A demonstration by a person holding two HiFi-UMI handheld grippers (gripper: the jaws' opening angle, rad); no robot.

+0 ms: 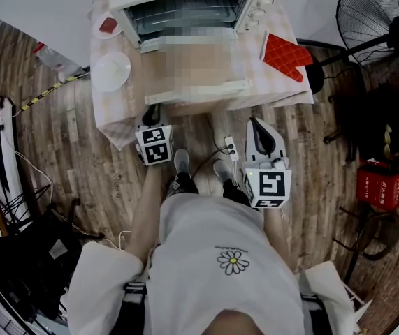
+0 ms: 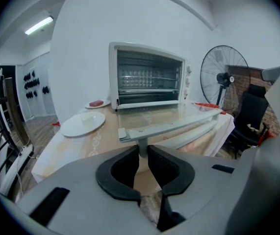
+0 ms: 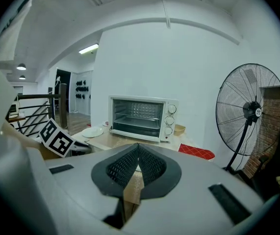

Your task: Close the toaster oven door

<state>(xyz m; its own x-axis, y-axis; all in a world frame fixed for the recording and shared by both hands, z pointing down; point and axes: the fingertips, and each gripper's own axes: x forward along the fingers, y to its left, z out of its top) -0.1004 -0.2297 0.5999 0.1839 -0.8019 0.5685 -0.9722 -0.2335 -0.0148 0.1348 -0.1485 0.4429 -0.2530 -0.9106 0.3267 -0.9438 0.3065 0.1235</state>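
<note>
A white toaster oven (image 1: 185, 5) stands at the back of the table (image 1: 115, 117) with its glass door (image 2: 169, 116) folded down flat toward me. The door's long pale handle (image 1: 199, 90) runs along its front edge. My left gripper (image 1: 151, 112) is at the handle's left end. In the left gripper view its black pads (image 2: 130, 155) press from both sides on the handle's short post (image 2: 142, 148). My right gripper (image 1: 255, 123) hangs in front of the table's right part, apart from the door, its jaws shut and empty (image 3: 138, 148). The oven (image 3: 142, 116) shows beyond it.
A white plate (image 1: 110, 70) and a small dish with something red (image 1: 107, 26) lie left of the oven. A red oven mitt (image 1: 285, 56) lies at its right. A standing fan (image 1: 381, 12) and a red box (image 1: 379, 185) are at the right. A power strip (image 1: 231, 148) lies by my feet.
</note>
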